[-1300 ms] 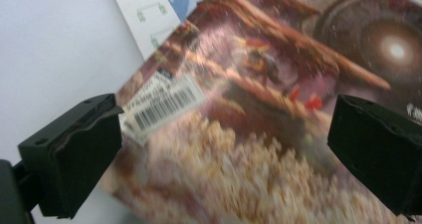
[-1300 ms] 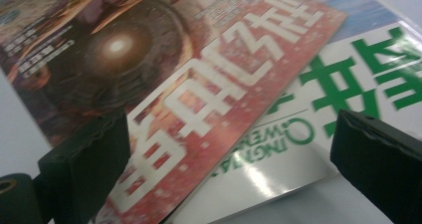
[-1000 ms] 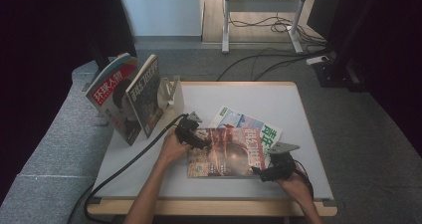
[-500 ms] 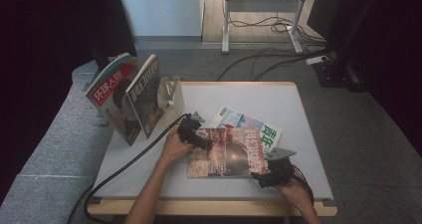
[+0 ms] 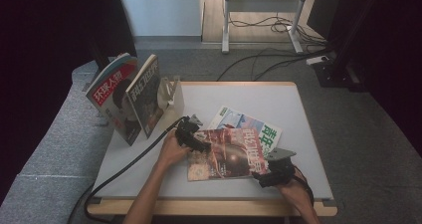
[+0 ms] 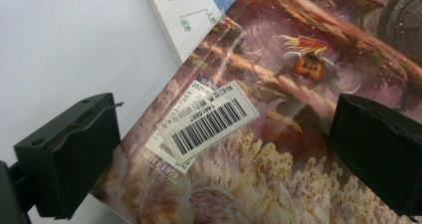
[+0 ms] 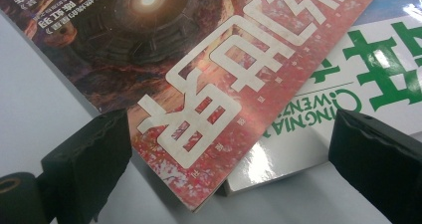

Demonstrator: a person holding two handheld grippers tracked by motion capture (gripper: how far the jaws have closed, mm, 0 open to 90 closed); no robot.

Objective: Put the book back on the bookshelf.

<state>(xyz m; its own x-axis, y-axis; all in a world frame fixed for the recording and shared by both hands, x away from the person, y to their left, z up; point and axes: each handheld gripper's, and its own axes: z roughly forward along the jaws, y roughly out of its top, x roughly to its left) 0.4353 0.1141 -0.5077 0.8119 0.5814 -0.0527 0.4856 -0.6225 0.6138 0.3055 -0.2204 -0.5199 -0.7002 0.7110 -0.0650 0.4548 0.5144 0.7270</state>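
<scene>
A red-covered magazine [image 5: 226, 154] lies flat on the white table [image 5: 278, 99], partly on top of a white magazine with green characters [image 5: 249, 124]. My left gripper [image 5: 191, 137] is at the red magazine's left edge. In the left gripper view it [image 6: 224, 134] is open, its jaws straddling the corner with the barcode sticker [image 6: 209, 122] on the red magazine [image 6: 278, 184]. My right gripper [image 5: 272, 171] is at the near right corner. In the right gripper view it [image 7: 234, 149] is open around the corner of the red magazine [image 7: 199, 74], with the white magazine [image 7: 358, 69] underneath.
Two magazines [image 5: 127, 97] stand leaning in a pale holder [image 5: 171, 92] at the table's left rear. A black cable [image 5: 124, 169] trails from the left gripper off the near left edge. Bare table shows at the back right. Grey floor and cables lie beyond.
My right gripper has crept slightly toward the near edge at the red magazine's corner. The left gripper and both magazines have barely moved.
</scene>
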